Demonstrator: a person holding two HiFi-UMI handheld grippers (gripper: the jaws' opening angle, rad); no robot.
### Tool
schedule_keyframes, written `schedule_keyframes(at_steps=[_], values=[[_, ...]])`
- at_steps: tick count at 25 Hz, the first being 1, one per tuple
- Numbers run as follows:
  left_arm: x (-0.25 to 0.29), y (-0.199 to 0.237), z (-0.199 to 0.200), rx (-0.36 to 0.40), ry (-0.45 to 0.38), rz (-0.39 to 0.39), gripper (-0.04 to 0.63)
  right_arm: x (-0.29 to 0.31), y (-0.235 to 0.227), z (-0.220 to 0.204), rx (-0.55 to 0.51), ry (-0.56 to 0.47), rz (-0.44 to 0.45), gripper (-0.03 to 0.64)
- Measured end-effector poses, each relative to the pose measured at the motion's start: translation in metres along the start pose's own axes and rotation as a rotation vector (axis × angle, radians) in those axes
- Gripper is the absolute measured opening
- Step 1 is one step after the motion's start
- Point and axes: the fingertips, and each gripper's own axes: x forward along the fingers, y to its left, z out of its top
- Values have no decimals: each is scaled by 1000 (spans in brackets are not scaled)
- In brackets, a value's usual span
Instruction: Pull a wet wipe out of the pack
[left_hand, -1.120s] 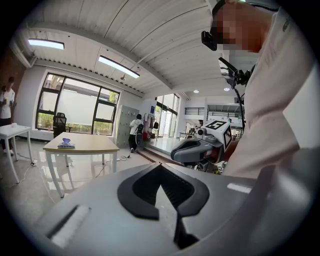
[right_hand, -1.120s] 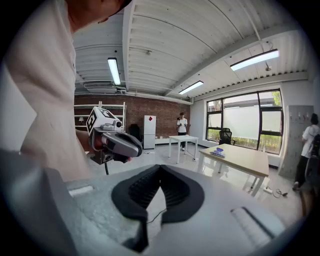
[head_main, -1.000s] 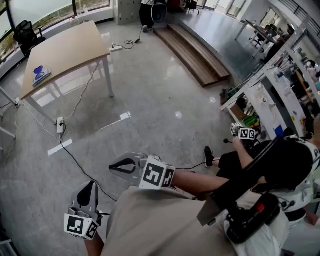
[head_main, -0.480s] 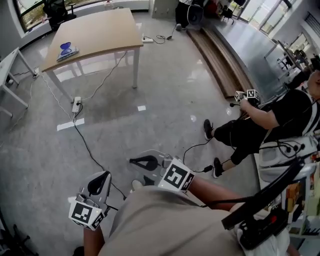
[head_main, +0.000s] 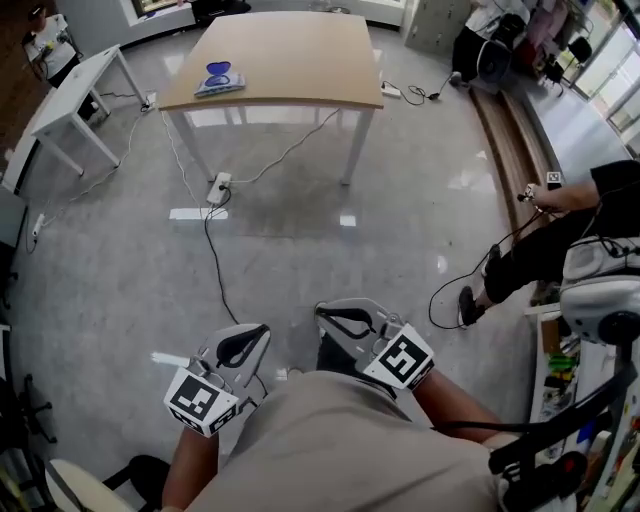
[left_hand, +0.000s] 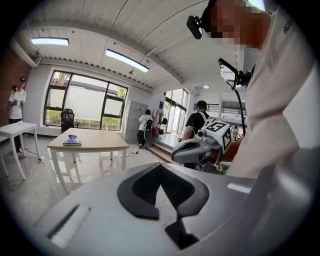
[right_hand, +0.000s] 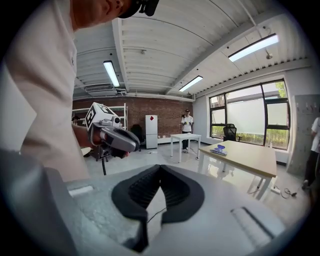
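Floor (head_main: 300, 230) fills the head view, which has swung round: the wooden table (head_main: 290, 60), earlier far left, now sits top centre, one white table (head_main: 70, 90) beside it. Two grippers, left gripper (head_main: 258, 333) and right gripper (head_main: 325, 312), hold jaws closed on nothing, well apart from the one blue pack (head_main: 217, 78) lying on the wooden table.

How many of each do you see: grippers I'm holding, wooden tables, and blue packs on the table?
grippers held: 2, the left gripper and the right gripper
wooden table: 1
blue pack: 1
total: 4
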Motion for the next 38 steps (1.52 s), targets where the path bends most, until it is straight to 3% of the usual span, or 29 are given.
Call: schedule_keyframes(at_steps=[5, 10, 16, 26, 30, 38], values=[[77, 44, 22, -12, 32, 44, 6, 14, -90, 2, 28, -50, 39, 3], [147, 76, 79, 47, 22, 69, 6, 16, -174, 16, 2, -58, 79, 2], [204, 111, 103, 58, 27, 98, 6, 32, -244, 5, 3, -40, 117, 3], [222, 199, 105, 7, 32, 148, 6, 98, -305, 19, 24, -33, 138, 3], [229, 250, 114, 10, 6, 130, 6, 140, -331, 28, 9, -10, 124, 3], [217, 371, 140, 50, -10, 64, 6, 247, -375, 87, -26, 7, 84, 3]])
